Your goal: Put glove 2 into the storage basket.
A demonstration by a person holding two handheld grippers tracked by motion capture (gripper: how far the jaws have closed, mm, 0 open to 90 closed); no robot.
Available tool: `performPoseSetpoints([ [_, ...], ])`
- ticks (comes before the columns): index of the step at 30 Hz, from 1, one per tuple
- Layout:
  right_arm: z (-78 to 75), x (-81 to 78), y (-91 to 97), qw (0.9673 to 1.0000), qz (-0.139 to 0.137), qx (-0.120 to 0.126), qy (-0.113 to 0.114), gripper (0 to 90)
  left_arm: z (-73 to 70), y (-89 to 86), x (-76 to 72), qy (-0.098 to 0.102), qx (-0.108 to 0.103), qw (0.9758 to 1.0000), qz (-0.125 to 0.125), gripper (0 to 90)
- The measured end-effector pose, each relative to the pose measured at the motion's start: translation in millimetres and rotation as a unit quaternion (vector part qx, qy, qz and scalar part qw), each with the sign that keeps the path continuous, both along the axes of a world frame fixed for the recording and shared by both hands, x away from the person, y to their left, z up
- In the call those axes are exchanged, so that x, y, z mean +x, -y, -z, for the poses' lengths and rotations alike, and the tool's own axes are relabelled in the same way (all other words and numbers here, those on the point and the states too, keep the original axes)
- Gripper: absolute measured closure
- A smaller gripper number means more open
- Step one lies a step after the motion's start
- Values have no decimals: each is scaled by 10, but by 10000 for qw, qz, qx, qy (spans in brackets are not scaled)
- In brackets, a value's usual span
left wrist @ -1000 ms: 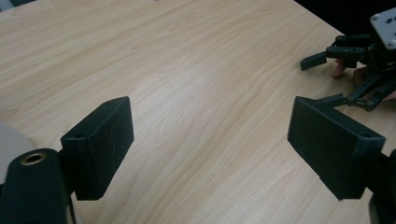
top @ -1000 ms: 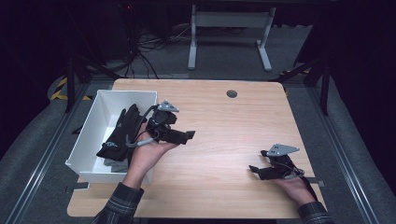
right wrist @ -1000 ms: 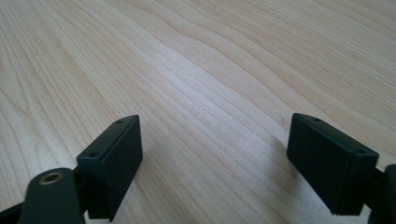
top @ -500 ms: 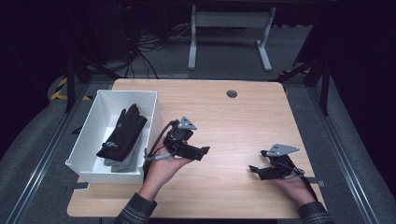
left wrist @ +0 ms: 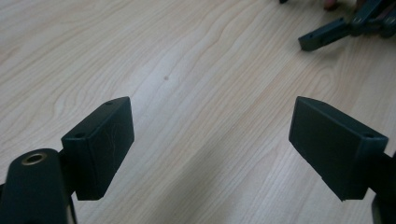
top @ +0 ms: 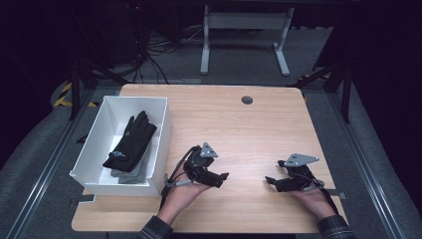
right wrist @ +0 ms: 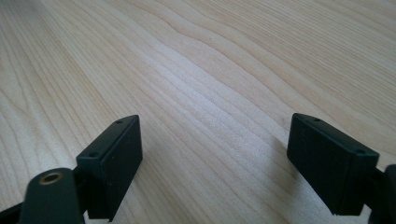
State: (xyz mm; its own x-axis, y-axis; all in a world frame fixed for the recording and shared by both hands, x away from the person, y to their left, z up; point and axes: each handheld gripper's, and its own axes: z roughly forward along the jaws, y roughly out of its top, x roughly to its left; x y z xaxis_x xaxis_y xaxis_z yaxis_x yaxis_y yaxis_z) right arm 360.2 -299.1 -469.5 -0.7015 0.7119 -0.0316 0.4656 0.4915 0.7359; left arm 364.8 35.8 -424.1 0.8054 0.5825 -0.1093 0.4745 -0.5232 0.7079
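High view: a white bin [top: 94,149] at the wooden worktop's [top: 249,129] left edge holds a black glove [top: 130,143] over grey cloth [top: 130,174]. Left tool [top: 222,178] and right tool [top: 269,181] rest released, empty, nearby; dark floor around.

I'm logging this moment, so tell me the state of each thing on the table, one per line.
Left gripper: open, empty, low over the table.
Right gripper: open, empty, low over the table.
Black glove: lying in the bin.
Bin: upright on the table's left edge.

matt wood-grain table [top: 259,124] (laminate, perhaps)
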Motion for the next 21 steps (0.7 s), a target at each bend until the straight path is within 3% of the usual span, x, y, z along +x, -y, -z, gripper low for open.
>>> performPoseSetpoints([
  [9, 0, 1, 0, 10000, -5, -1, -1, 187, 302, 97, -46, 41, 277, 9996, 105, 123],
  [16, 0, 1, -1, 10000, -10, -7, 5, 183, 456, 147, -37, 49, 659, 9976, 189, 52],
  [21, 0, 1, -2, 10000, -18, -6, -1, 179, 482, 165, -52, 141, 611, 9977, 239, 12],
])
